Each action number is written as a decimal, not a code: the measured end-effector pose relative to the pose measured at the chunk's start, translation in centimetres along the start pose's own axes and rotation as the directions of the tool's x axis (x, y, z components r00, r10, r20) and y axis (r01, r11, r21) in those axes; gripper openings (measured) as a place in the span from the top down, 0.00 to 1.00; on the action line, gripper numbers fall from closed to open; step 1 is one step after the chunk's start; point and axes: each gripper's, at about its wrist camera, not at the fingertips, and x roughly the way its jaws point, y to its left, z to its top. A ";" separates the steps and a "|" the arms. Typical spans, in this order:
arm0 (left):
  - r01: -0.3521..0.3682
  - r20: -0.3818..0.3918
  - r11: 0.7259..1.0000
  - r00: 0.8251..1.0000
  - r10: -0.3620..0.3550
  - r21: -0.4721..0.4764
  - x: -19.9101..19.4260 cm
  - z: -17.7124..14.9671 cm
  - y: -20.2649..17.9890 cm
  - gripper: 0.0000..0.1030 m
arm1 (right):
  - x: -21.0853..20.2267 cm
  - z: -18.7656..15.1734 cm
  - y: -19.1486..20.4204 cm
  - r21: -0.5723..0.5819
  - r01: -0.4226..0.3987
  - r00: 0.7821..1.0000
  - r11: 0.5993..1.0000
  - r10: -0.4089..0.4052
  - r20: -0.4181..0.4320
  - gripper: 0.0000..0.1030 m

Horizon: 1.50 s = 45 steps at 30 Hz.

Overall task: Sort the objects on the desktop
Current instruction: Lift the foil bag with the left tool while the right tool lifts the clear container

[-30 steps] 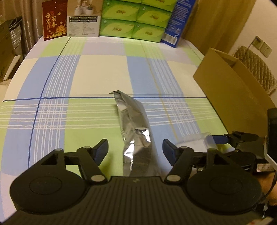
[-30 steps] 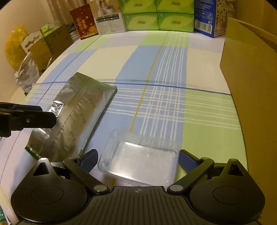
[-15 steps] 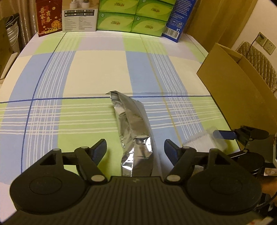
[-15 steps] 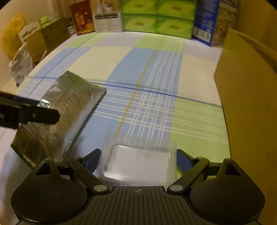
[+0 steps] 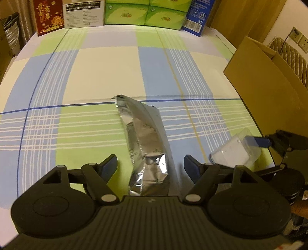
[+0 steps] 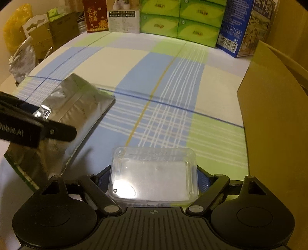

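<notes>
Sorting, pick-up step: right tongs [image 6: 154,177] closed on clear plastic tray [image 6: 154,177], left tongs [image 5: 150,165] gaped wide astride foil pouch [image 5: 146,142], unclamped; next move likely called for carrying to cardboard box [image 6: 273,119] at right.

From the left wrist view, the checked blue, green and cream tablecloth [image 5: 107,77] lies bare from 10 to 1 o'clock, giving open passage. A crumpled silver foil pouch [image 5: 146,138] blocks 12 o'clock close in. A tall brown cardboard box [image 5: 269,86] walls off 2 to 3 o'clock. Green tissue boxes [image 5: 144,13] close the far edge.
</notes>
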 end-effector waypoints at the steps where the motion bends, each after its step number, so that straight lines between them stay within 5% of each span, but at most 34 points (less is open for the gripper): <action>1: -0.002 -0.007 1.000 1.000 0.002 0.003 0.3 0.1 -0.1 0.30 | 0.1 0.1 -0.2 0.009 -0.006 1.000 1.000 0.006 -0.001 0.20; 14: -0.041 -0.046 0.998 0.998 0.043 0.039 2.0 0.5 -0.5 0.45 | 0.6 0.8 -1.4 0.046 -0.021 1.000 0.999 0.022 -0.011 0.20; 27: -0.024 -0.026 0.999 0.999 0.025 0.045 1.0 0.2 -0.3 0.70 | -0.1 1.1 -1.2 0.069 -0.050 0.999 0.996 0.049 0.017 0.20; 45: -0.007 0.007 0.999 1.000 0.006 0.049 -0.1 0.5 -1.0 0.70 | -0.3 1.4 -1.3 0.084 -0.064 0.997 0.994 0.061 0.037 0.20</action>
